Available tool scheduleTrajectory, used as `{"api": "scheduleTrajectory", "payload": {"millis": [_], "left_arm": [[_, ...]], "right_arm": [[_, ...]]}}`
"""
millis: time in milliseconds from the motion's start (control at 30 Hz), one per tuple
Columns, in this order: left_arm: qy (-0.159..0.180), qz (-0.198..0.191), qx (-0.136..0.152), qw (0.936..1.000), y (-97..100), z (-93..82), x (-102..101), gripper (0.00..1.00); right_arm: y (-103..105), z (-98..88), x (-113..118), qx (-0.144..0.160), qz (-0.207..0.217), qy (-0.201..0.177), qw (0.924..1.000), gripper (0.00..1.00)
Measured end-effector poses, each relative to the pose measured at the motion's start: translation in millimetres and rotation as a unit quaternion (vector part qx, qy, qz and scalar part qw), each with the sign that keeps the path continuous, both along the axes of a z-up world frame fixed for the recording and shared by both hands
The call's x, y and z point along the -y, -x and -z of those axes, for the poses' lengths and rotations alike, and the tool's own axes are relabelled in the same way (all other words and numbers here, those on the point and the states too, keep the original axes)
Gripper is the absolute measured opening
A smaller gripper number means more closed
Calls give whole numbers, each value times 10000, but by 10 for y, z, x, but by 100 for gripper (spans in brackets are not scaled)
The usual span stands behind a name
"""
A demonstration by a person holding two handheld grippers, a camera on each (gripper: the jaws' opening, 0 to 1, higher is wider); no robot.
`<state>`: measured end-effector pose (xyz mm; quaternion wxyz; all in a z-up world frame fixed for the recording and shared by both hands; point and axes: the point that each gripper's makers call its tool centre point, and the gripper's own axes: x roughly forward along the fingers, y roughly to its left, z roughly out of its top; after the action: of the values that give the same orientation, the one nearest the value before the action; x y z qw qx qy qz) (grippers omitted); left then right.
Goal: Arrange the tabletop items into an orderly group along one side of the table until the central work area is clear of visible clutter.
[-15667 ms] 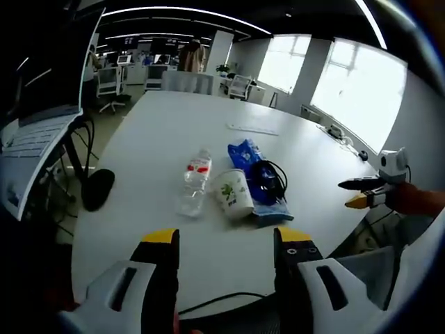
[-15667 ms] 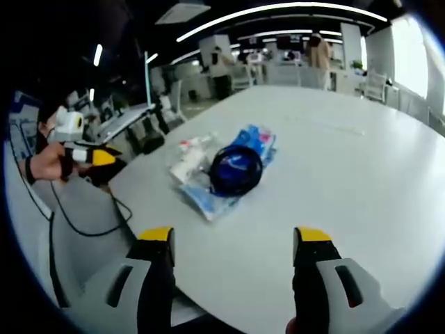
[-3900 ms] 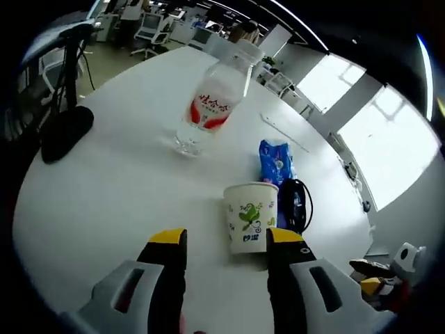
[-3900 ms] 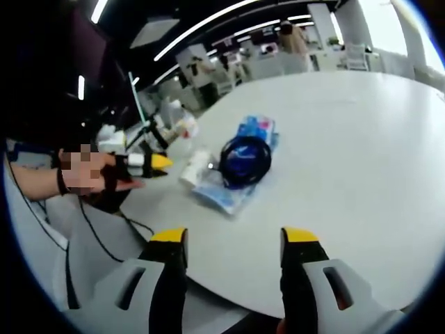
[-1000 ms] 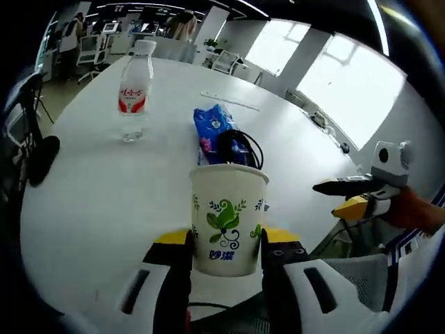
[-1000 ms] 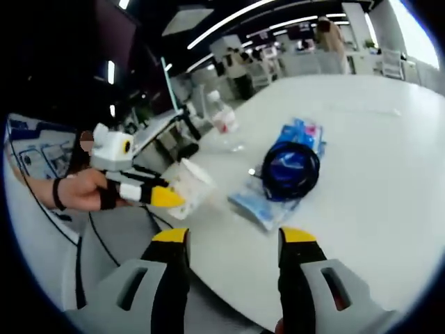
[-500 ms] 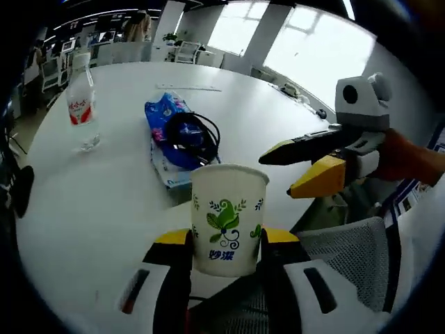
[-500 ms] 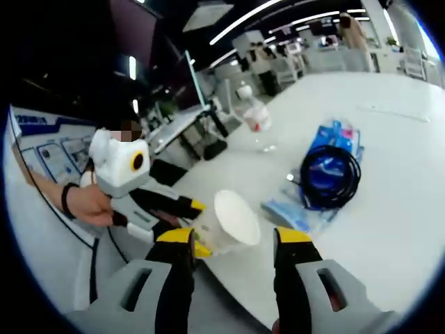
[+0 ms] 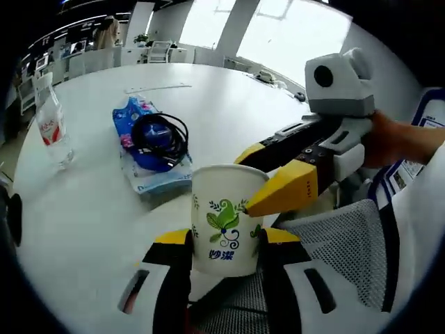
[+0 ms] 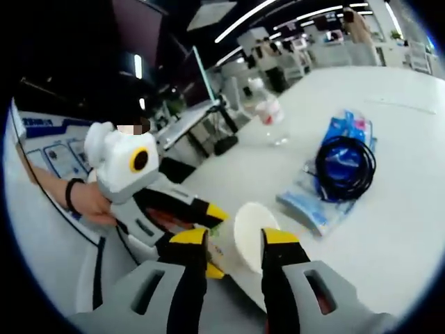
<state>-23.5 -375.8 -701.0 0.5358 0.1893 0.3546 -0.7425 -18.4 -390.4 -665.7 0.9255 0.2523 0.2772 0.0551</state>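
My left gripper (image 9: 224, 240) is shut on a white paper cup (image 9: 226, 216) with a green leaf print, held upright off the table's near edge. My right gripper (image 9: 263, 175) comes in from the right, open but narrowed. One jaw lies over the cup's mouth and the other against its outer wall. In the right gripper view the cup (image 10: 250, 233) sits between my right gripper's (image 10: 234, 240) yellow tips, with the left gripper (image 10: 214, 236) behind it. A water bottle (image 9: 52, 129) stands upright. A black cable coil (image 9: 158, 136) lies on a blue packet (image 9: 128, 115).
The round white table (image 9: 83, 209) also carries a thin white strip (image 9: 156, 88) at the far side. A grey mesh chair (image 9: 334, 257) sits below the cup. A hand (image 10: 83, 198) holds the left gripper. Desks and screens stand beyond the bottle (image 10: 268, 111).
The left gripper has lifted the cup from the table and swung it toward the right gripper. The right gripper has closed in on the cup and its jaws have narrowed around the rim.
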Motion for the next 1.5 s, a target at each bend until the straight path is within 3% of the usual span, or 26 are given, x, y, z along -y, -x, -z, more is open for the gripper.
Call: {"api": "scheduleTrajectory", "payload": {"millis": [400, 567, 700, 1033, 1267, 1367, 1500], "left_arm": [[47, 663, 284, 9974, 73, 5, 32, 38], [76, 642, 143, 9978, 20, -23, 86, 39], [39, 519, 95, 9986, -14, 12, 121, 39], [49, 183, -187, 9996, -65, 22, 138, 40], [3, -12, -291, 9996, -77, 89, 143, 41], [9, -65, -147, 9999, -132, 104, 152, 37], [29, -243, -269, 9993, -195, 104, 142, 37]], "right_arm": [[22, 36, -91, -21, -105, -260, 9996, 14], [-25, -25, -19, 75, 39, -396, 9992, 10], [-91, -105, 34, 278, 283, -580, 9975, 1], [-132, -112, 79, 305, 454, -424, 9976, 0], [-153, -73, 75, 161, 303, 122, 9993, 0], [-126, -48, 135, 49, 317, 353, 9989, 0], [-107, -72, 202, 90, 390, 363, 9985, 0]]}}
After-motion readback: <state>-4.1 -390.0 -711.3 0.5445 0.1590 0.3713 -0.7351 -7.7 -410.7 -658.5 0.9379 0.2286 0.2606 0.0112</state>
